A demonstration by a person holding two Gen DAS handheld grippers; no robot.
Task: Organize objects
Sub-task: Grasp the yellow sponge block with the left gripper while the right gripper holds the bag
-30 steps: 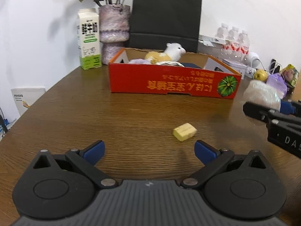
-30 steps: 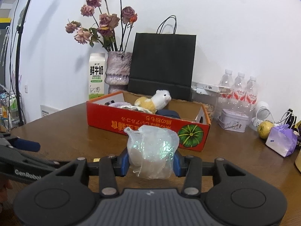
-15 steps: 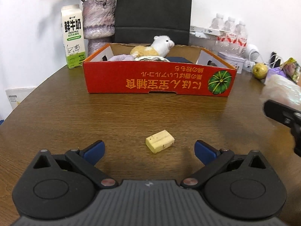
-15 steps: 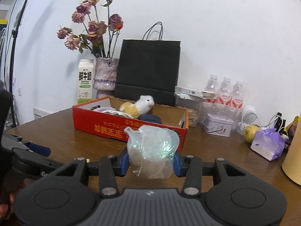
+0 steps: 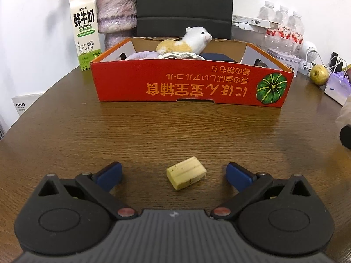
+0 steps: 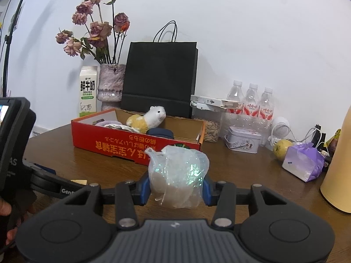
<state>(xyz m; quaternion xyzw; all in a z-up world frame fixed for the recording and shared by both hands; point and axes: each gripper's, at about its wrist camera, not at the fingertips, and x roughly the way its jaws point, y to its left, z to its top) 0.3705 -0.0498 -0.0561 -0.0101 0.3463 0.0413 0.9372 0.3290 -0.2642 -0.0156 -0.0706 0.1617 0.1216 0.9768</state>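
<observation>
A pale yellow block [image 5: 186, 175] lies on the brown table between the blue fingertips of my left gripper [image 5: 174, 174], which is open around it without touching. My right gripper [image 6: 177, 189] is shut on a crumpled clear plastic bag [image 6: 178, 176] and holds it above the table, in front of the red cardboard box [image 6: 136, 145]. The box [image 5: 190, 87] holds a white and tan plush alpaca [image 5: 186, 42] and other items. The yellow block's edge shows in the right wrist view [image 6: 79, 182].
A milk carton [image 5: 85, 30], a vase [image 5: 116, 11] and a black paper bag [image 5: 184, 6] stand behind the box. Water bottles [image 6: 252, 105], a tin [image 6: 242, 140], a pear [image 6: 282, 149], a purple packet [image 6: 303, 164] and a tan container [image 6: 337, 166] are at the right.
My left gripper has moved forward and right until the yellow block lies between its fingers. My right gripper with the bag has risen and pulled out to the right.
</observation>
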